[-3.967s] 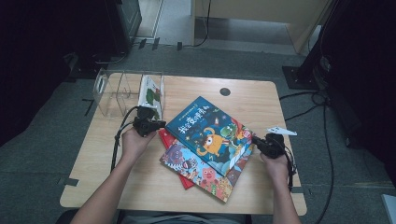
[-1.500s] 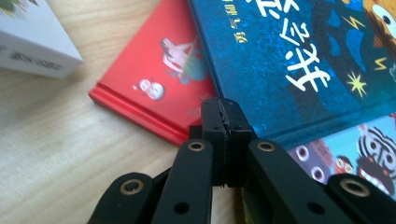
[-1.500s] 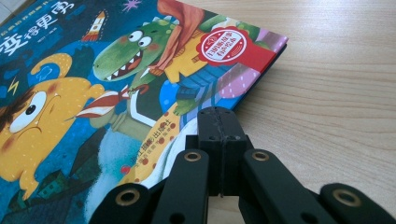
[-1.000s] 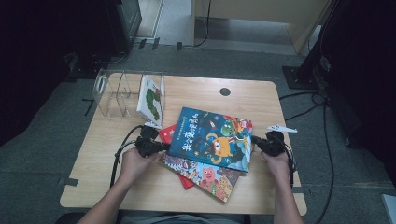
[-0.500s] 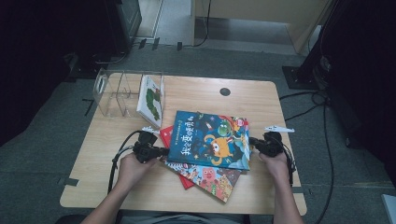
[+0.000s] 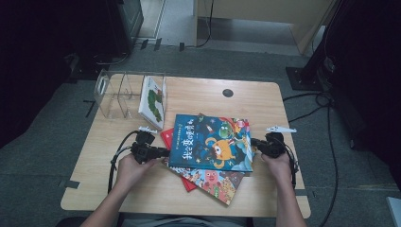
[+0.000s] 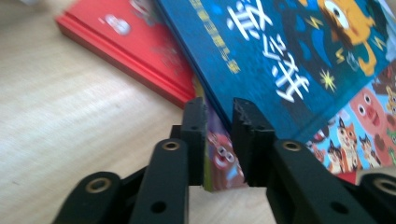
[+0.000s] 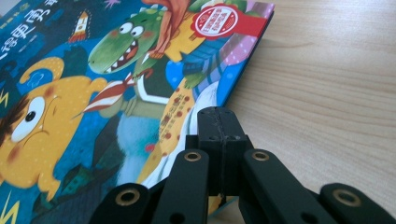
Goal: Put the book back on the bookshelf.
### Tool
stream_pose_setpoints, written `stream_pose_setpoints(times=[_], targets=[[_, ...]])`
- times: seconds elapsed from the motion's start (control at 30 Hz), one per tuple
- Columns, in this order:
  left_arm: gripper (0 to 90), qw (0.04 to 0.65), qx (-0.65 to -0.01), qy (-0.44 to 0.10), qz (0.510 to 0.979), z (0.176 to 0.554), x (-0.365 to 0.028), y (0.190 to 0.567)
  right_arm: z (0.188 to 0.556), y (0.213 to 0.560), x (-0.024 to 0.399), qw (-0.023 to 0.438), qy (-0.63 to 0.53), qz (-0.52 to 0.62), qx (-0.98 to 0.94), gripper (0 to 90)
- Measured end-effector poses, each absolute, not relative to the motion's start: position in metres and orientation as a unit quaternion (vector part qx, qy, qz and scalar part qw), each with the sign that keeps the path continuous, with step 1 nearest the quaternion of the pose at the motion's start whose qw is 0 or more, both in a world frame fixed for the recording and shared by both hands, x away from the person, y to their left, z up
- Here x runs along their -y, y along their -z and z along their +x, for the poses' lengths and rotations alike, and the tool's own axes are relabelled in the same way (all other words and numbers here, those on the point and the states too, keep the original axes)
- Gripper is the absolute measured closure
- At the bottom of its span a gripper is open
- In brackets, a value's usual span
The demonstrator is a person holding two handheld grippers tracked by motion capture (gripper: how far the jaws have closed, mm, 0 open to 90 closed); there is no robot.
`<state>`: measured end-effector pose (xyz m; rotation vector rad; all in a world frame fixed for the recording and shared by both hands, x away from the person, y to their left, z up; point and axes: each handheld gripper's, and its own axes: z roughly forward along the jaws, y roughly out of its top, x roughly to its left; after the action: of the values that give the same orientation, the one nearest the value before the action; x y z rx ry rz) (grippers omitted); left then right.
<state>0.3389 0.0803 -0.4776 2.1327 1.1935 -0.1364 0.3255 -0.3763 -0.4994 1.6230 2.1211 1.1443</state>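
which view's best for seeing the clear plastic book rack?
High view. The clear plastic book rack stands whole at the table's far left corner, dividers visible, one caterpillar book upright in its right slot. The left gripper view and right gripper view look along their jaws at the blue book and the tabletop instead.

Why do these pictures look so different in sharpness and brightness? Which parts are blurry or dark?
High view: the wooden table is evenly lit, the room around it nearly black, the whole picture soft. Left gripper view: the black jaws are crisp, the blue book and red book blur with distance. Right gripper view: bright and soft, with pale glare on the table toward the top right.
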Motion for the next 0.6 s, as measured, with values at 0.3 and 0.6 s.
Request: stream_pose_setpoints(times=[0.3, 0.6], targets=[[56.0, 0.339, -0.456, 0.042, 0.822, 0.360, -0.073, 0.480, 0.333, 0.501, 0.376, 0.125, -0.398, 0.563, -0.713, 90.0], [43.9, 0.352, -0.465, 0.063, 0.810, 0.378, -0.069, 0.485, 0.334, 0.500, 0.369, 0.123, -0.395, 0.545, -0.730, 90.0]])
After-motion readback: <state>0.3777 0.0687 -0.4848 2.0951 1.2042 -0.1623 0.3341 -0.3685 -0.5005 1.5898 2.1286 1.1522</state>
